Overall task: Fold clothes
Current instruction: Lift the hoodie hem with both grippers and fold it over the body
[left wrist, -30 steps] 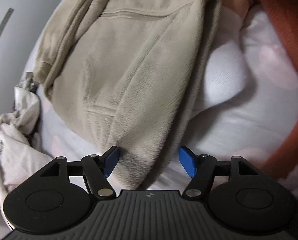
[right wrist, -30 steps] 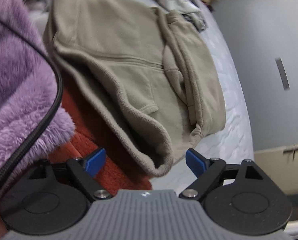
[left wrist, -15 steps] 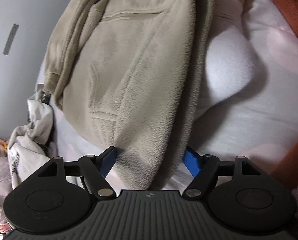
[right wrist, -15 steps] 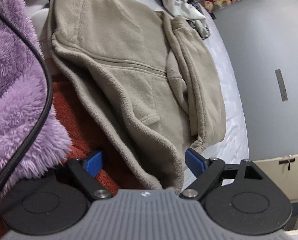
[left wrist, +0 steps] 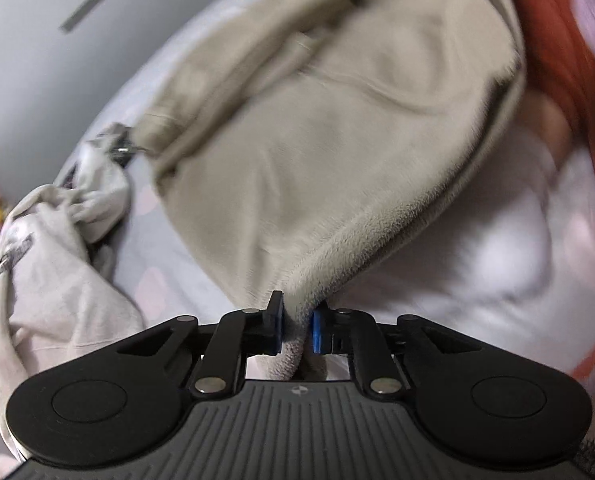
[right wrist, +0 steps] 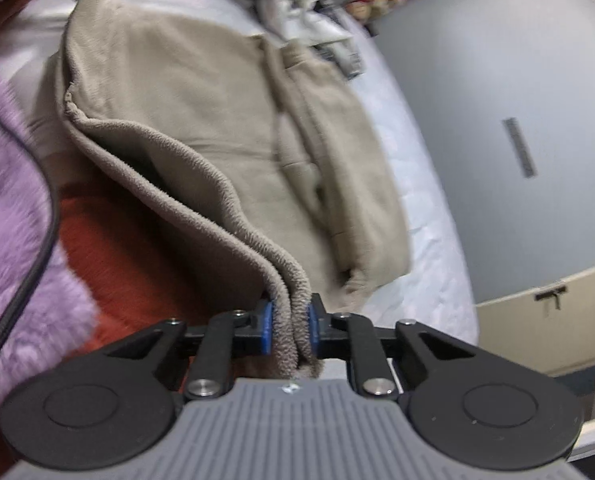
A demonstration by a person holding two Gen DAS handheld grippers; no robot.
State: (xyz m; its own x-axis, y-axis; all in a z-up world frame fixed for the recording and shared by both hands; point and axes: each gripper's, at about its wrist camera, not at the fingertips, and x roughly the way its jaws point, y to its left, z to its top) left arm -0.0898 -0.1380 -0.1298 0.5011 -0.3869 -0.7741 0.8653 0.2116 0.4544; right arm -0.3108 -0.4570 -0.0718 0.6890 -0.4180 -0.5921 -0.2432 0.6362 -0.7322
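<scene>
Fleece jacket lies across the bed, fold barely begun: left claw and right claw have just closed, each clamped on its near hem. Crumpled grey garment at the bed's far edge untouched.

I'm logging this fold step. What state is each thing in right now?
Left gripper: its fingers just closed, pinching the fleece edge.
Right gripper: just closed on a doubled fleece edge.
Beige fleece: spread on the bed, near edge lifted.
White garment: crumpled, unfolded.
</scene>
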